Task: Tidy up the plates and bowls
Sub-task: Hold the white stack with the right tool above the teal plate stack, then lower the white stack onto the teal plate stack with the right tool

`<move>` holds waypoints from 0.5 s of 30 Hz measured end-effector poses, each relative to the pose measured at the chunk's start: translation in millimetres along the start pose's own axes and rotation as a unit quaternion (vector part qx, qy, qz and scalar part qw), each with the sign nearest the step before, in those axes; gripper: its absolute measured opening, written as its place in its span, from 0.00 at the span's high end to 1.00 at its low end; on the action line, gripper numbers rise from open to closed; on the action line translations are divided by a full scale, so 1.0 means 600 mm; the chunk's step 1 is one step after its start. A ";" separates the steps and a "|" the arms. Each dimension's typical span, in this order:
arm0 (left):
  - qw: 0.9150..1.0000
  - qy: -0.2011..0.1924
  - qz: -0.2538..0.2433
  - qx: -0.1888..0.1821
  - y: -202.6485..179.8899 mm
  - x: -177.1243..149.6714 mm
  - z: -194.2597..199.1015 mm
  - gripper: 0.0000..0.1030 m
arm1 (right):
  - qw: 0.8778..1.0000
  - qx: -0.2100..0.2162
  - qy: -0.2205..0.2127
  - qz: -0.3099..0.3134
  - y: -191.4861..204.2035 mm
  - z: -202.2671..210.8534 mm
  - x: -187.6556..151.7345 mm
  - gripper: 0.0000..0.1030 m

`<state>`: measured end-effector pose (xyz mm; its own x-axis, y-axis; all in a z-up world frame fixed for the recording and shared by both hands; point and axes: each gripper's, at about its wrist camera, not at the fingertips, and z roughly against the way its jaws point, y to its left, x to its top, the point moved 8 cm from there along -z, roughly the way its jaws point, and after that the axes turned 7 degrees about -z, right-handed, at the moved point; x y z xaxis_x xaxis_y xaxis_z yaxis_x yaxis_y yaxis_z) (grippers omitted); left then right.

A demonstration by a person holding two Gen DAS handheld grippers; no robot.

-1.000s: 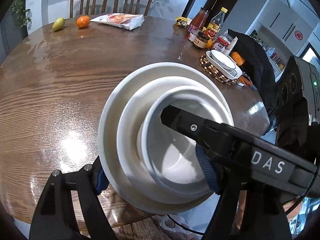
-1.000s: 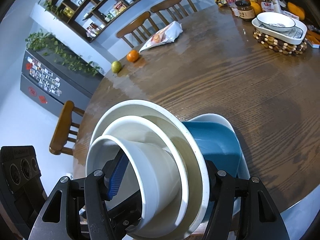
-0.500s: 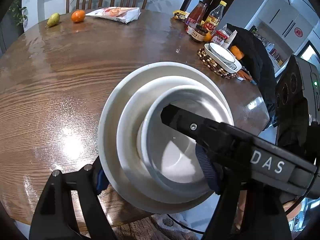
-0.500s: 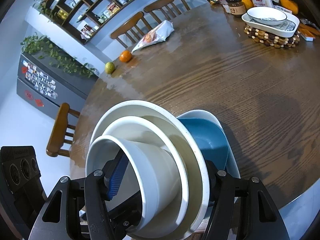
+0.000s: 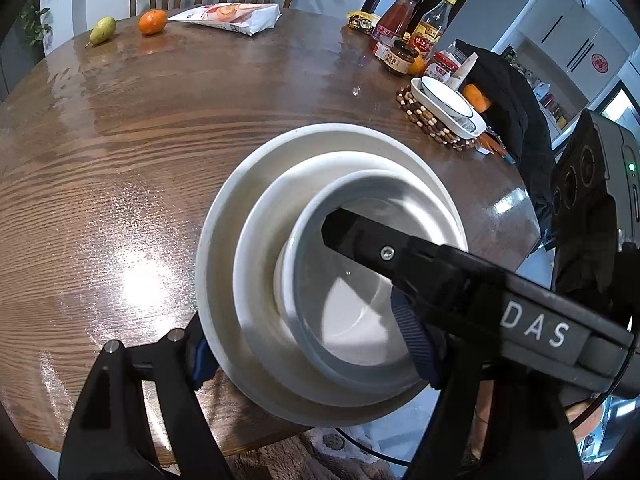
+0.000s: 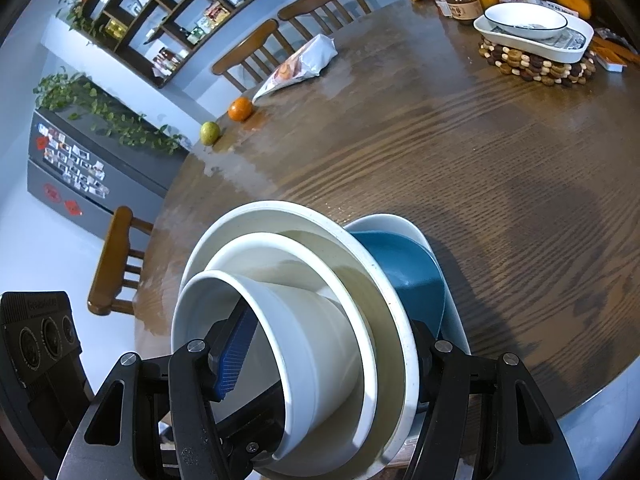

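1. White and nested, the stack of dishes (image 5: 256, 264) is tilted steeply above the near edge of the wooden table (image 5: 120, 168): a small bowl (image 5: 352, 320) sits inside a wider bowl, and that inside a large plate (image 5: 216, 240).
2. The left gripper (image 5: 308, 344) clamps the stack, with one pad under the large plate's rim and the other inside the small bowl.
3. The right gripper (image 6: 332, 360) also grips it, one pad inside the small bowl and the other finger behind the large plate; a blue plate (image 6: 408, 276) lies against the stack's back.
4. Risk: the glazed pieces are only nested, so at this tilt the inner bowls could slide out. The blue plate seems least secured and could slip down onto the table or past its edge.
5. Risk: if the hands drift apart or twist unevenly, the rims could lever against the pads and chip.
6. Against the earlier frames, both grips and the nesting look unchanged. Only the background has shifted slightly, and less of the blue plate shows.
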<state>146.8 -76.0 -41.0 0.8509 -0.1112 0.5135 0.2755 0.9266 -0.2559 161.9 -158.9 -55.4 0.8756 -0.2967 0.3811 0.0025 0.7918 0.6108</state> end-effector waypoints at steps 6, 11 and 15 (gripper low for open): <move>1.000 0.010 0.004 -0.003 0.000 -0.002 -0.011 0.27 | 1.000 -0.006 0.008 -0.004 -0.008 -0.006 -0.001 0.35; 1.000 0.017 0.007 -0.004 0.000 -0.002 -0.017 0.27 | 1.000 -0.009 0.013 -0.008 -0.014 -0.011 0.001 0.35; 1.000 0.020 0.008 -0.005 0.000 -0.001 -0.022 0.27 | 1.000 -0.011 0.016 -0.010 -0.015 -0.015 0.002 0.35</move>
<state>152.1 -80.3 -51.9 0.8723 -0.1115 0.4761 0.2663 0.9250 -0.2712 167.2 -161.4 -66.9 0.8899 -0.2963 0.3467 0.0304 0.7971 0.6031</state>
